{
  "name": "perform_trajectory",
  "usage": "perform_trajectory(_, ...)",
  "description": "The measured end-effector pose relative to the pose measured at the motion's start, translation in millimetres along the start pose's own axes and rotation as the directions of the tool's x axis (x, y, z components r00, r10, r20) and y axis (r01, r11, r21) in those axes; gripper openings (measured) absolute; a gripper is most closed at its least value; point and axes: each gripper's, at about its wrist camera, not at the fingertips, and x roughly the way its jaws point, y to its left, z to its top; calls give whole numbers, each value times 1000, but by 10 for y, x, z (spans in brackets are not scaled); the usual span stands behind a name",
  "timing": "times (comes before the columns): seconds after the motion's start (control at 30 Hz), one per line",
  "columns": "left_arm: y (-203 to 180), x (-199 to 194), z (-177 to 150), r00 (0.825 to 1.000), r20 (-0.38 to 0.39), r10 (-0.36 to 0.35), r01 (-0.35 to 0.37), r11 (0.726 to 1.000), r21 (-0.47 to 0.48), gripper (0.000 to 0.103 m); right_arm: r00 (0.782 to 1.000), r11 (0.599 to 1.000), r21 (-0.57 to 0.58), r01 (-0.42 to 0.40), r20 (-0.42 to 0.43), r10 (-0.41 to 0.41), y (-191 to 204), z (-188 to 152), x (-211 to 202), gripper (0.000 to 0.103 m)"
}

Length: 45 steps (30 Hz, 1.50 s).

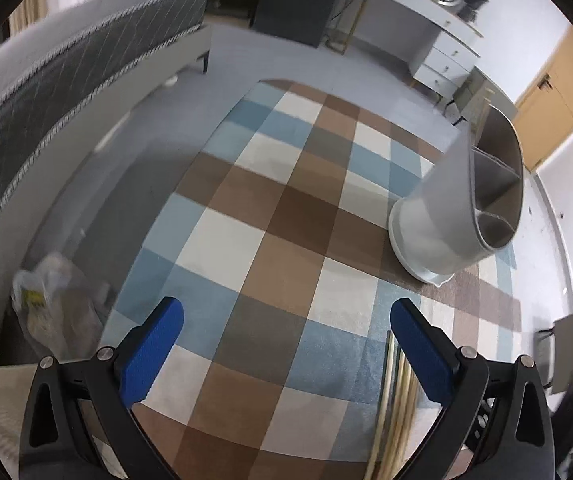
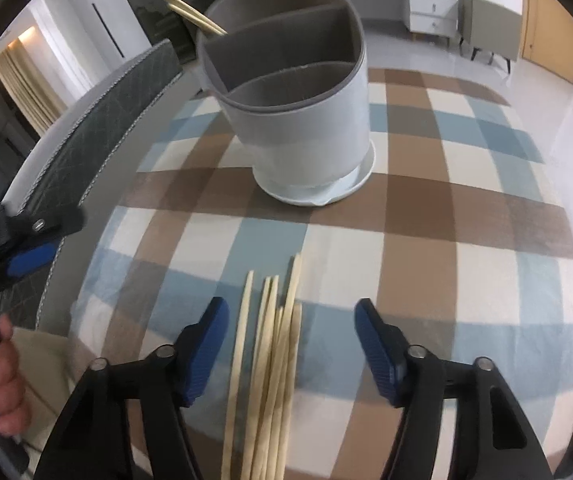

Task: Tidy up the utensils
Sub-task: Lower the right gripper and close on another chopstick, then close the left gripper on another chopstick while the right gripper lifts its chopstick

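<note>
1. The bundle of pale wooden chopsticks (image 2: 270, 364) is seen lying on the checked rug, long axis toward twelve o'clock, between the unclenched right gripper (image 2: 291, 344) pads.
2. The left gripper (image 1: 286, 344) is held spread, empty, farther away.

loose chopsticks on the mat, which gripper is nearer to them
Right. The right gripper straddles the loose chopsticks, pads not touching; the left gripper sits off to their left over bare mat.

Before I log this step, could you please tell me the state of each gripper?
Left gripper: open, holding nothing.
Right gripper: open, chopsticks lie between its fingers, not gripped.
</note>
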Motion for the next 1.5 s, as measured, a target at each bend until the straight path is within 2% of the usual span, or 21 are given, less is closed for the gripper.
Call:
perform_trajectory(0.07, 32, 31, 18, 1000, -22, 1, -1, 1000, -21, 101, 998, 1000, 11, 13, -63, -12, -18, 83, 154, 62)
perform_trajectory(0.1, 33, 44, 28, 1000, -28, 0, -1, 1000, -23, 101, 997, 1000, 14, 11, -82, -10, -31, 117, 217, 57)
perform_trajectory(0.2, 58, 46, 37, 999, -44, -15, 13, 999, -39, 101, 994, 1000, 17, 24, -103, -22, -41, 188, 319, 53)
perform_trajectory(0.3, 83, 50, 52, 998, -58, -29, 26, 998, -55, 101, 992, 999, -3, 35, -123, -35, -7, 227, 380, 41)
perform_trajectory(0.43, 98, 55, 67, 997, -70, -38, 33, 997, -65, 101, 986, 997, -28, 66, -151, -69, 39, 249, 465, 32)
perform_trajectory(0.47, 104, 50, 69, 997, -71, -42, 37, 997, -68, 101, 985, 997, -27, 74, -154, -77, 38, 259, 481, 27)
perform_trajectory(0.57, 109, 30, 74, 996, -68, -49, 44, 997, -70, 101, 985, 996, -19, 83, -148, -85, 43, 272, 485, 25)
perform_trajectory(0.63, 117, 29, 79, 997, -68, -49, 44, 996, -72, 101, 984, 995, -21, 95, -149, -97, 49, 279, 487, 18)
perform_trajectory(0.7, 121, 33, 78, 996, -71, -51, 45, 996, -74, 101, 985, 996, 1, 86, -151, -85, 22, 290, 493, 9)
perform_trajectory(0.83, 105, 43, 68, 996, -74, -45, 40, 997, -63, 101, 990, 996, 57, 64, -127, -57, -79, 290, 435, 7)
perform_trajectory(0.9, 97, 44, 70, 997, -72, -41, 37, 998, -56, 101, 993, 995, 78, 55, -108, -47, -146, 270, 361, 0)
perform_trajectory(1.13, 47, 86, 31, 997, -75, -12, 10, 1000, -20, 101, 998, 992, 120, 26, -67, -18, -331, 154, 108, 0)
perform_trajectory(1.17, 47, 97, 22, 997, -79, -7, 5, 1000, -19, 101, 997, 992, 120, 27, -69, -19, -352, 142, 91, 3)
perform_trajectory(1.23, 56, 106, 12, 996, -84, -6, 4, 1000, -24, 101, 997, 994, 110, 12, -80, -3, -380, 117, 58, 3)
perform_trajectory(1.33, 62, 113, 8, 996, -84, 7, -9, 1000, -24, 101, 994, 998, 50, 33, -106, -27, -361, 94, 54, 5)
perform_trajectory(1.4, 63, 113, 8, 996, -85, 3, -5, 1000, -27, 101, 992, 999, 16, 33, -126, -31, -339, 106, 66, 18)
perform_trajectory(1.5, 64, 111, 12, 997, -83, 1, -3, 1000, -25, 101, 992, 1000, -4, 29, -125, -29, -282, 183, 103, 23)
